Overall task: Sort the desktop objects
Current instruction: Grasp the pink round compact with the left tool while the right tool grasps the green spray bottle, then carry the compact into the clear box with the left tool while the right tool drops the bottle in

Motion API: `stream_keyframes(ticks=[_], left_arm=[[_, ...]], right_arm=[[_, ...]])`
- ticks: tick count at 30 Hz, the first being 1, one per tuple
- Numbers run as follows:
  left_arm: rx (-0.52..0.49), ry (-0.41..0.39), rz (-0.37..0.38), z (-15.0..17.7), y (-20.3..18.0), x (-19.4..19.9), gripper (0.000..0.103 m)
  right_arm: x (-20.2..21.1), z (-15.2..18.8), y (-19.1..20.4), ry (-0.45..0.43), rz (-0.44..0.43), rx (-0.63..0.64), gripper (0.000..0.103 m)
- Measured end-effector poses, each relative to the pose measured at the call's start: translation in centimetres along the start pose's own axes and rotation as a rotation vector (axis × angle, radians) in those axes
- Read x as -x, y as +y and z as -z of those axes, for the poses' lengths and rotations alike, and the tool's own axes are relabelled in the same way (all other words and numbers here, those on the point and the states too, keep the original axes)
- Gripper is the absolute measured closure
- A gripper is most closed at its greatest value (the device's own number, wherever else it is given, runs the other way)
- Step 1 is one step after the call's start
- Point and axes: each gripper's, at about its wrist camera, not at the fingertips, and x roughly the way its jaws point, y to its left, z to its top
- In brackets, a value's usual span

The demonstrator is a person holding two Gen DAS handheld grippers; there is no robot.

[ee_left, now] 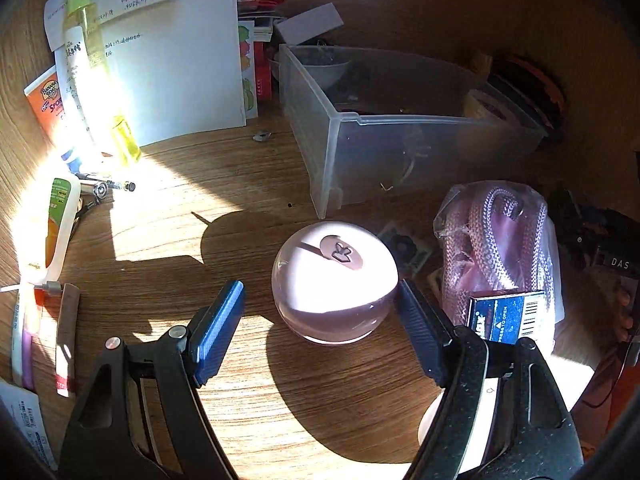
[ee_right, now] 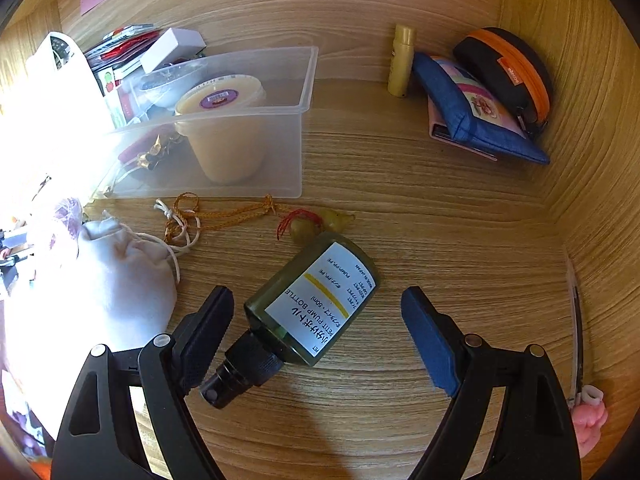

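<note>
In the left wrist view my left gripper (ee_left: 320, 312) is open, its blue pads on either side of a pale pink domed case (ee_left: 334, 280) on the wooden desk; the right pad looks very near or touching it. In the right wrist view my right gripper (ee_right: 318, 320) is open around a small dark green pump bottle (ee_right: 312, 304) with a white label, lying on its side, black cap toward the left finger. A clear plastic bin (ee_left: 400, 140) stands behind; it also shows in the right wrist view (ee_right: 256, 120), holding a lidded yellow cup (ee_right: 224, 128).
Left view: papers (ee_left: 168, 48), a yellow spray bottle (ee_left: 92, 60), tubes and pens (ee_left: 56, 224) at left; a bagged pink cord (ee_left: 500, 240) and blue box (ee_left: 506, 314) at right. Right view: white drawstring pouch (ee_right: 120, 276), orange cord (ee_right: 224, 212), pouches (ee_right: 480, 104) in the far corner.
</note>
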Motion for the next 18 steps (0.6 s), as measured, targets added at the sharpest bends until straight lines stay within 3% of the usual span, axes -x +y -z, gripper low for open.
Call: stream_keyframes(ticks=[3,8,10,18], left_arm=[[-0.007,0.002,-0.012,0.0,-0.2,-0.5,0.036],[-0.003,-0.007,-0.04,-0.2,-0.2,-0.7,0.04],[-0.01,-0.024,-0.063,-0.2,-0.3,-0.5,0.041],[0.035,-0.081,-0.078,-0.3,0.6,0.6,0.041]], right_arm=[[-0.1,-0.2,0.0,-0.007,-0.025,-0.009,0.022],[-0.8,-0.1,-0.5,0.007,-0.042,-0.027,0.049],[-0.8,-0.2,-0.8,0.0,-0.045,-0.044,0.055],[0.4,0.0,-1.3,-0.065,-0.053,-0.058,0.058]])
